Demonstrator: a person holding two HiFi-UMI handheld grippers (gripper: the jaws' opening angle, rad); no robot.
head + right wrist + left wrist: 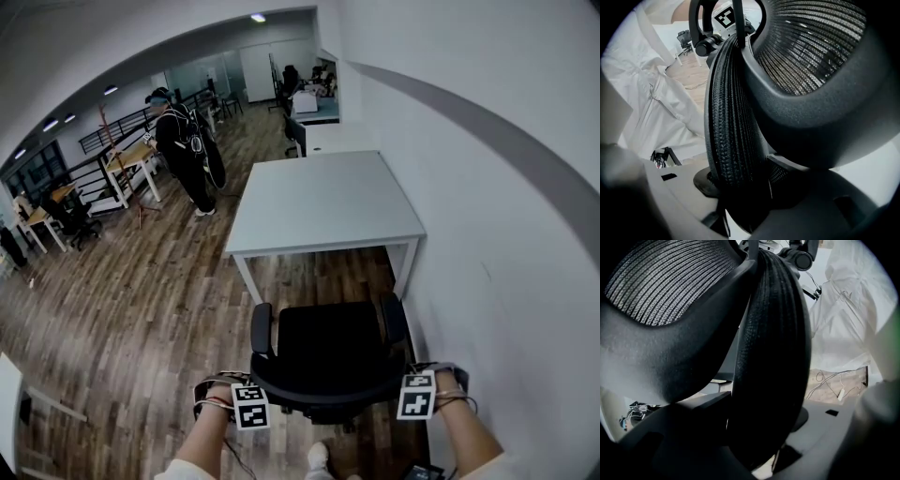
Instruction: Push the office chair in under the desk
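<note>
While the left gripper (230, 392) and right gripper (437, 382) fingers (656, 201) clamp the office chair (328, 349) backrest, the surface (323, 202) lies straight ahead.

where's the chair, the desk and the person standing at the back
chair (328, 345): head view, on the black seat.
desk (323, 202): head view, middle of the white top.
person (180, 139): head view, on the dark torso.

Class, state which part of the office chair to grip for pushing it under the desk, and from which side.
Take the backrest by its top rim, from behind: the office chair faces the desk, and that narrow edge suits clamping.
</note>
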